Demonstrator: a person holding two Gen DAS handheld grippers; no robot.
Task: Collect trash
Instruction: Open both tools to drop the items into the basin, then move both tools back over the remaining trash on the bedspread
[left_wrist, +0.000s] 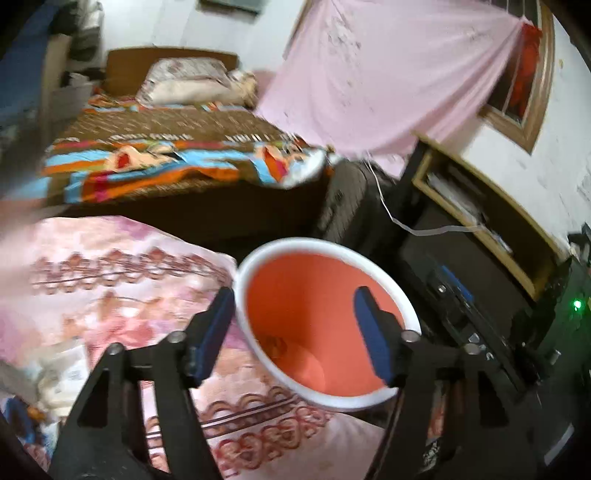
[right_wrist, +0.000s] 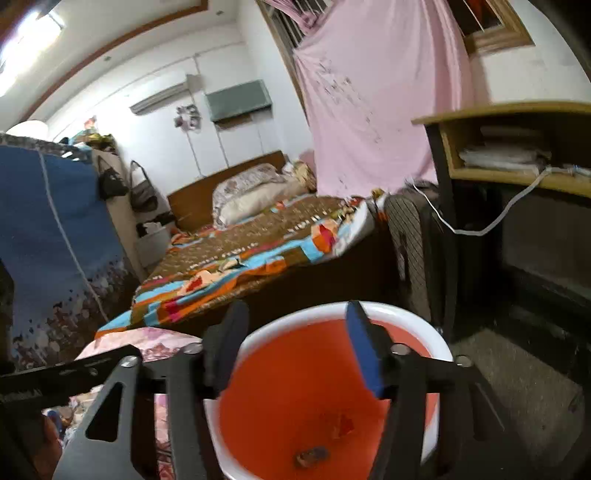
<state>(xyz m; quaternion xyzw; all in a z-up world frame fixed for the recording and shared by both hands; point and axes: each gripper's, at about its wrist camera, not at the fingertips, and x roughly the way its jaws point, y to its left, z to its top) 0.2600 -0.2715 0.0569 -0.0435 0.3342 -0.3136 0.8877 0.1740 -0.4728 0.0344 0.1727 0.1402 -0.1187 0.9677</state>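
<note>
Low in the left wrist view, the left hand-held gripper (left_wrist: 295, 325) stands with its jaws spread wide and nothing between them, over the near rim of the bin (left_wrist: 280, 247), which fills the lower centre. The right hand-held gripper (right_wrist: 291, 347) is likewise agape and empty above the same bin (right_wrist: 436, 339), orange inside with a white rim; small scraps of trash (right_wrist: 312, 456) lie at its bottom. Left of the bin is a pink floral quilt (left_wrist: 110, 280). Beyond, mid-frame, a bed (right_wrist: 258, 243) carries a patterned spread, with a pink curtain (right_wrist: 369, 110) at upper right.
</note>
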